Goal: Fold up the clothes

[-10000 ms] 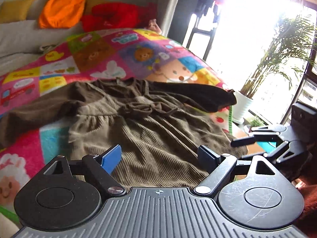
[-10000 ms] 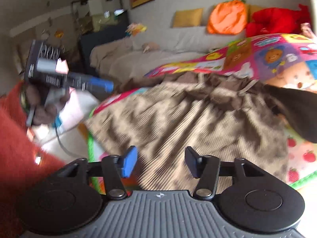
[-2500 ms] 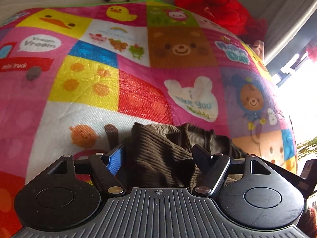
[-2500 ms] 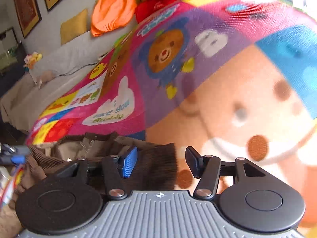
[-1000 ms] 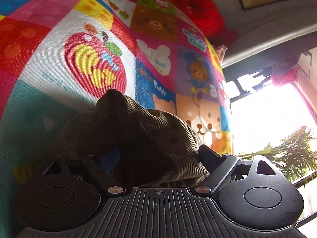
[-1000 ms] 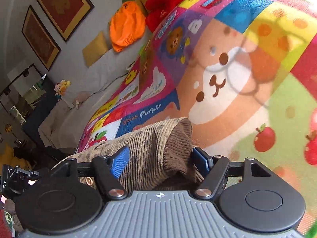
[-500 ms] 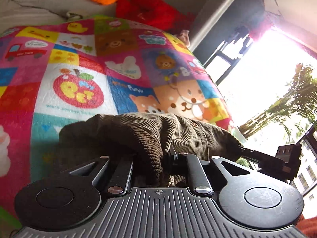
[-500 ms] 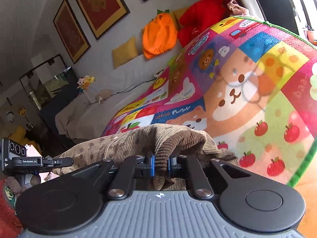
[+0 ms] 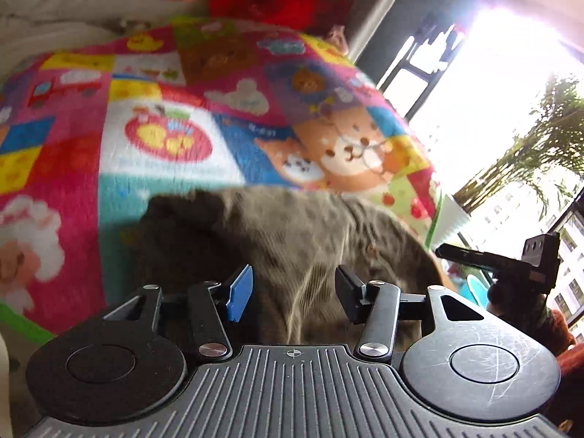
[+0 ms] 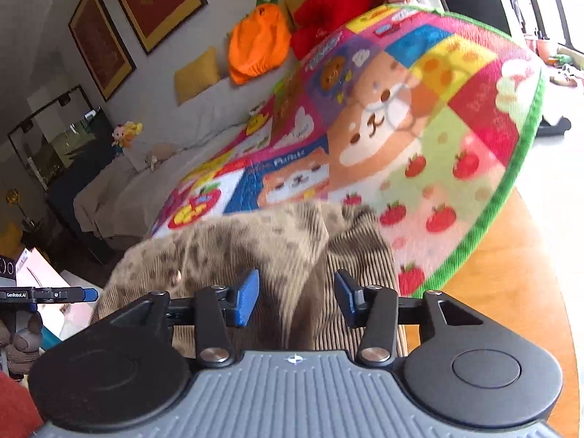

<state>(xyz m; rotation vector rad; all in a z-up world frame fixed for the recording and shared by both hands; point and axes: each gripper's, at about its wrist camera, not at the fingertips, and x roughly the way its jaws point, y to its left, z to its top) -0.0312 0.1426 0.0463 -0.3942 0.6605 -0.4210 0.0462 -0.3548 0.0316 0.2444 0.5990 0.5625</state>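
A brown corduroy garment (image 9: 292,233) lies folded over itself on the near edge of a colourful cartoon play mat (image 9: 153,135). It also shows in the right wrist view (image 10: 255,252), on the mat (image 10: 401,109). My left gripper (image 9: 292,288) is open and empty, just above the garment's near fold. My right gripper (image 10: 295,292) is open and empty over the garment's right end. The right gripper shows at the right edge of the left wrist view (image 9: 496,259). The left gripper shows at the left edge of the right wrist view (image 10: 47,295).
An orange cushion (image 10: 255,43) and a red plush (image 10: 335,7) sit at the mat's far end by a grey sofa (image 10: 153,168). Wooden floor (image 10: 511,273) lies right of the mat. A potted plant (image 9: 529,153) stands by the bright window.
Both grippers were shut on the garment's far end half a second ago, carrying it toward me. Now both have opened and let it go, and it lies folded over.
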